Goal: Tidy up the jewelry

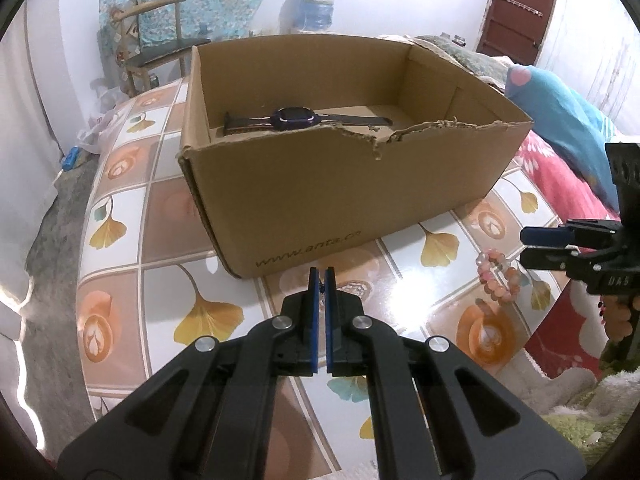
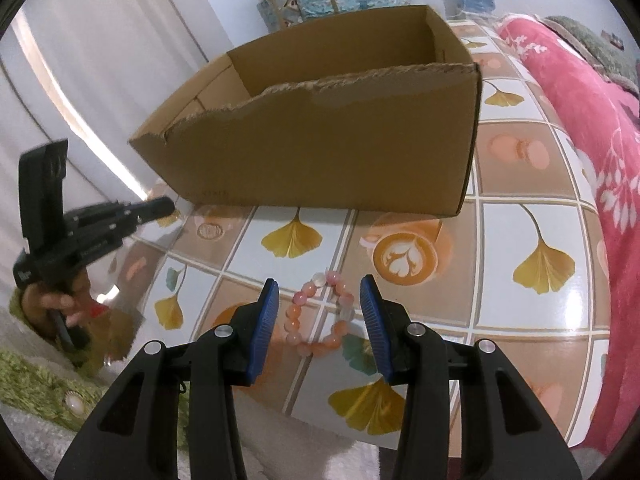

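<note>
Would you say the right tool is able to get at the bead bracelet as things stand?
Probably yes. The right tool is open, its fingers either side of the bracelet, which lies alone on the table in front of the box. Nothing lies between them.

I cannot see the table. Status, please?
Left gripper shut, empty. Right gripper open around bracelet. Watch in box. Nothing blocking.
</note>
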Available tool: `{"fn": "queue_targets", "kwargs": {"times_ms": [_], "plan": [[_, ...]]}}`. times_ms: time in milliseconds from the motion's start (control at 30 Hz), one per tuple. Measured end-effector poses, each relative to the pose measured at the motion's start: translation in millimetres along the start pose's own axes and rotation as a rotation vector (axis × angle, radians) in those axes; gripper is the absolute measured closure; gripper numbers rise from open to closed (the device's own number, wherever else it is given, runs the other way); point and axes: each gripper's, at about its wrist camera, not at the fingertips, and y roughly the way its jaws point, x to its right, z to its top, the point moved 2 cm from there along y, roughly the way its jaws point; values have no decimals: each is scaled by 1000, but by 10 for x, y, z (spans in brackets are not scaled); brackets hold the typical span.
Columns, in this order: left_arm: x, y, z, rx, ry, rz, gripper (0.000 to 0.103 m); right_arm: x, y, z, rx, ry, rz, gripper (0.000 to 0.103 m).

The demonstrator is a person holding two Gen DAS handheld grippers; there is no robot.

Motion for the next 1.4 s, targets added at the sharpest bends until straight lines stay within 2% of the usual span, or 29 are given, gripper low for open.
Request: {"fn": "queue_targets", "kwargs": {"times_ms": [300,400,567,733,867,1067,1267,1400], "plan": [[48,-38,24,13,8,-1,101,-192,90,21,-17,-79,0,62],[63,-79,33,25,9,-1,101,-287,156,-1,-41,-120,-17,65],[71,-195,46,51,9,2,101,-306,327,-68,-118,-147,-75,89],[50,-365,64,80,11,13,101,-295,348,-79,-121,-146,-98,93],[44,-485,99,103,12,24,101,-276,293,-76,-96,-127,-100,93],[82,-652,200,149,27,7,101,-104,-21,65,-2,-19,-35,93],[133,-831,408,204,60,-36,101,-2,-407,279,102,66,50,93],[197,-945,606,248,91,-91,101,-44,-729,492,188,45,96,93]]}}
